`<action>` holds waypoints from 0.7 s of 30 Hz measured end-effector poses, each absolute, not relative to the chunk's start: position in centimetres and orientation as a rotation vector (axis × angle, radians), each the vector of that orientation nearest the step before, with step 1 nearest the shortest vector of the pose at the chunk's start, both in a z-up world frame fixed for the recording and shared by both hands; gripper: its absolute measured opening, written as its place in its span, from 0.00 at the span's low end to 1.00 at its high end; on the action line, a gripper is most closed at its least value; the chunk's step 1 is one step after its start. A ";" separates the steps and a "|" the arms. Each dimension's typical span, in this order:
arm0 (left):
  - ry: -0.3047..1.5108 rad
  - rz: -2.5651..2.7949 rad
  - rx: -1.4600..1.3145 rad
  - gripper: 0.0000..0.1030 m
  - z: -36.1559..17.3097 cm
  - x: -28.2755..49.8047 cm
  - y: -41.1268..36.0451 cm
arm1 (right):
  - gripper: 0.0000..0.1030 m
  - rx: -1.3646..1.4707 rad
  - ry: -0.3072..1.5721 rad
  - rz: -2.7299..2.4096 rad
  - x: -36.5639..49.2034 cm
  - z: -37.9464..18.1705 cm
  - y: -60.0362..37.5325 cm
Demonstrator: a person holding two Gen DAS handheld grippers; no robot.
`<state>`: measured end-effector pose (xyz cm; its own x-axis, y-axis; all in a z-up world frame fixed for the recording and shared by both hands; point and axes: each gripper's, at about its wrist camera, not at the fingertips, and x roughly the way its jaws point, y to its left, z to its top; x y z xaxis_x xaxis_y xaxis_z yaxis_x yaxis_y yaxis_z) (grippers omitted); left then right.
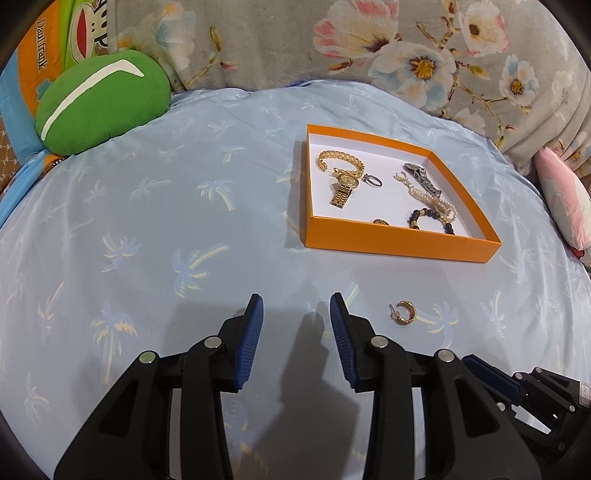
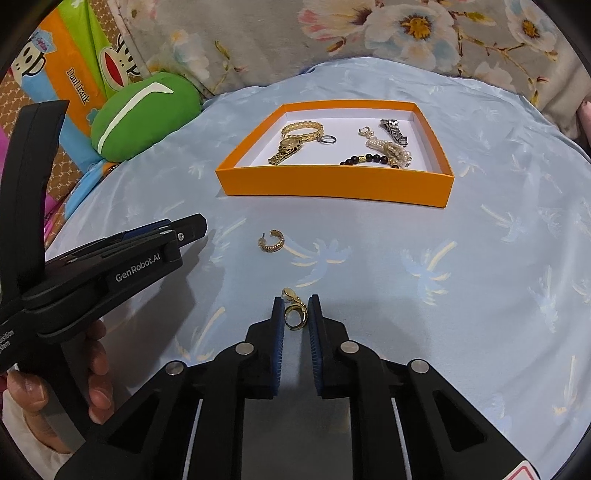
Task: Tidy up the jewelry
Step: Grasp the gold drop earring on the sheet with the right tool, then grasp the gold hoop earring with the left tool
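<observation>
Right gripper [image 2: 296,314] — jaws narrowed almost to touching around a gold earring [image 2: 295,312] with a small oval drop; whether the pads actually pinched it or merely flanked it could not be told. The earring sat at the fingertips, over the blue palm-print bedspread [image 2: 461,295].

Left gripper [image 1: 296,314] — jaws parted fairly wide, nothing between them, held just above the bedspread.

Gold hoop earring [image 1: 404,313] — loose on the bedspread, just beside the left fingertips at 3 o'clock; in the right wrist view at 11 o'clock of the right jaws.

Orange box [image 2: 332,184] — shallow, white inside, at 12 o'clock of the right gripper and 1 o'clock of the left. Contents:
- gold chain bracelet [image 2: 303,130], far left part
- gold watch [image 2: 287,148], touching the bracelet
- silver ring [image 2: 327,139], beside the bracelet
- silver watch [image 2: 394,131], far right part
- pearl strand [image 2: 389,149], lying over the dark bead bracelet [image 2: 365,159]
- small gold ring [image 1: 380,222], against the near wall

Green cushion [image 2: 144,116] — at 10 o'clock of the box, well apart. Floral bedding [image 2: 332,33] — beyond the box.
</observation>
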<state>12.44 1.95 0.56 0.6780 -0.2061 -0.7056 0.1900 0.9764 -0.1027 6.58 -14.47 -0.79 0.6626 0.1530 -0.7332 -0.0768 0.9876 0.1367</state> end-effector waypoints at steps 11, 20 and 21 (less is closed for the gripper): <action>0.808 -0.292 0.034 0.35 0.3 12.2 0.2 | 0.11 0.206 0.786 0.046 4.9 -0.3 -17.9; 0.832 -0.363 0.080 0.35 0.0 12.0 -4.0 | 0.11 0.250 0.801 0.023 4.6 -0.7 -19.8; 0.833 -0.361 0.087 0.35 -0.1 12.0 -4.4 | 0.11 0.251 0.802 0.024 4.6 -0.8 -19.8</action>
<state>12.03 -4.37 -0.05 0.6158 -0.2793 -0.7368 0.3469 0.9357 -0.0647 4.61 -19.78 -0.77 0.6967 0.1162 -0.7079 0.0735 0.9700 0.2316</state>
